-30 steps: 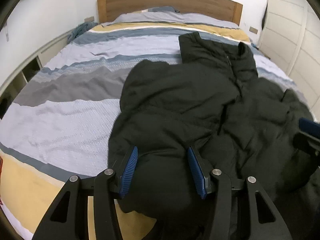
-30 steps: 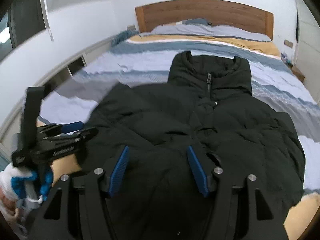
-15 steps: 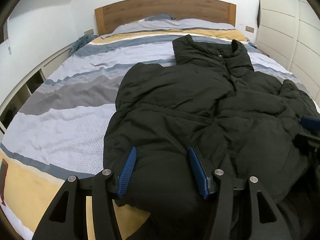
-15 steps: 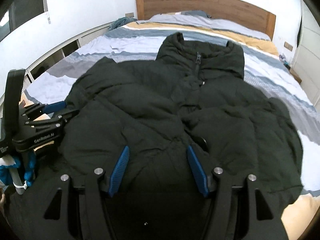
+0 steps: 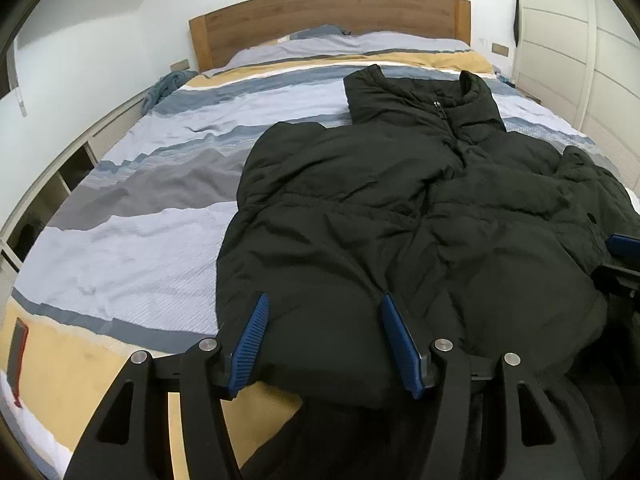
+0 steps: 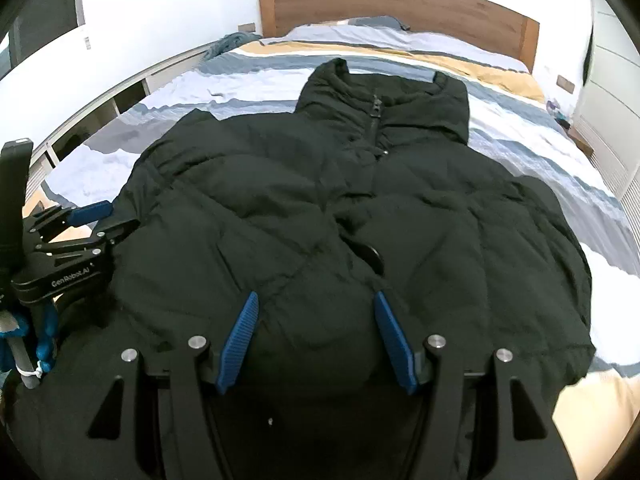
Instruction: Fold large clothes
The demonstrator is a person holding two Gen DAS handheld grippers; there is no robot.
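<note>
A black puffer jacket [image 5: 420,216] lies front-up on the bed [image 5: 132,248], zipped, its collar [image 6: 384,100] toward the wooden headboard [image 5: 328,12] and its hem at the near edge, where the person stands with a claw in each hand. Its long axis runs from hem to collar, straight away from both claws.

The left claw [image 5: 324,332] hangs over the hem's left corner. Its jaws have just been opening wider; the padded hem bulges up between the blue pads [image 5: 250,340], but the fabric looks slack and unpinched, so I read the claw as open, not gripping. The right claw [image 6: 316,332] hovers over the hem nearer the middle-right, jaws likewise apart with jacket beneath and between them, and nothing visibly clamped.

From the right-hand view the left claw [image 6: 94,220] shows side-on at the jacket's left edge, just beside the bulging sleeve [image 6: 168,184].

The jacket sits toward the right half of the bed, with striped duvet bare on the left. The left sleeve is tucked in against the body; the right one [image 5: 588,184] is bunched at the far side. I judge the coming move turns on this: each claw is nearest its own hem corner, so both could pinch there and carry the hem up along the long axis toward the collar.
</note>
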